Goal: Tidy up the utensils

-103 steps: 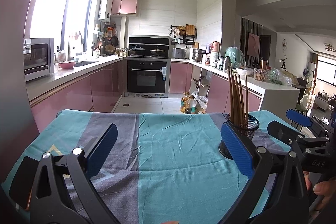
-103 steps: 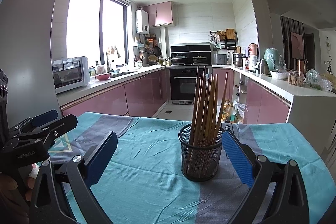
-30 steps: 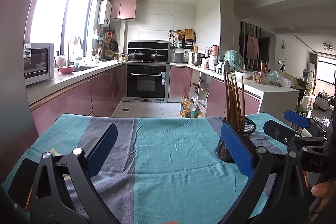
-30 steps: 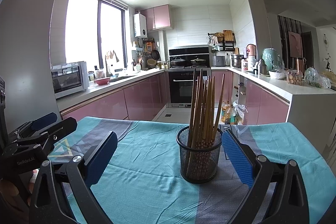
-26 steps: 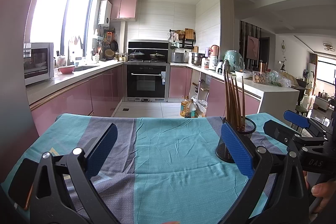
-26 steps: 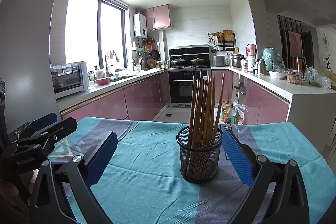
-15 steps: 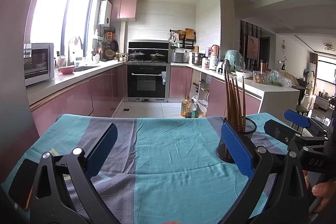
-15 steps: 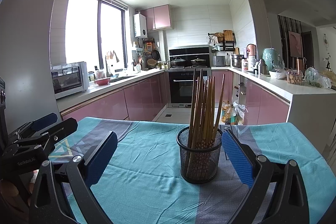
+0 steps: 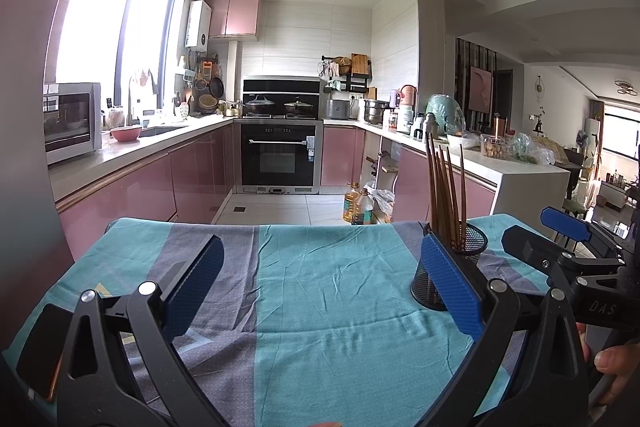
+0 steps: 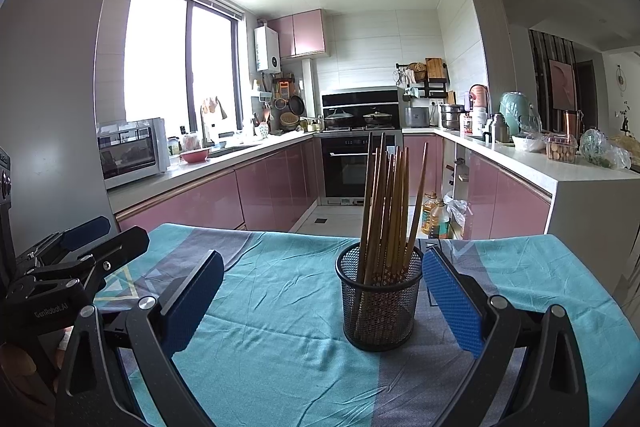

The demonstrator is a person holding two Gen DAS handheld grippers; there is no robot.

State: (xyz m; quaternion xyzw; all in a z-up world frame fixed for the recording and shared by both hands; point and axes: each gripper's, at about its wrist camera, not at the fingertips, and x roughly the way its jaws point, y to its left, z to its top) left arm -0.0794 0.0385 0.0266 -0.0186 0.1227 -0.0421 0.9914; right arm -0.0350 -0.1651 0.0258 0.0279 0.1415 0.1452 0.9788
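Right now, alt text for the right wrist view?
A black mesh holder full of upright wooden chopsticks stands on a teal and grey tablecloth, between the right gripper's open blue-padded jaws. A pink-cabinet kitchen lies behind.

A: Cloth point(image 10: 280, 367): teal, grey bands, pale triangle print left of cup.
B: Cup point(image 10: 379, 311): black mesh. Chopsticks point(image 10: 386, 203) in cup: brown, speckled lower ends.
A: Pads point(image 10: 452, 303) beside cup: blue. Cabinets point(image 10: 256, 195) behind cup: pink.
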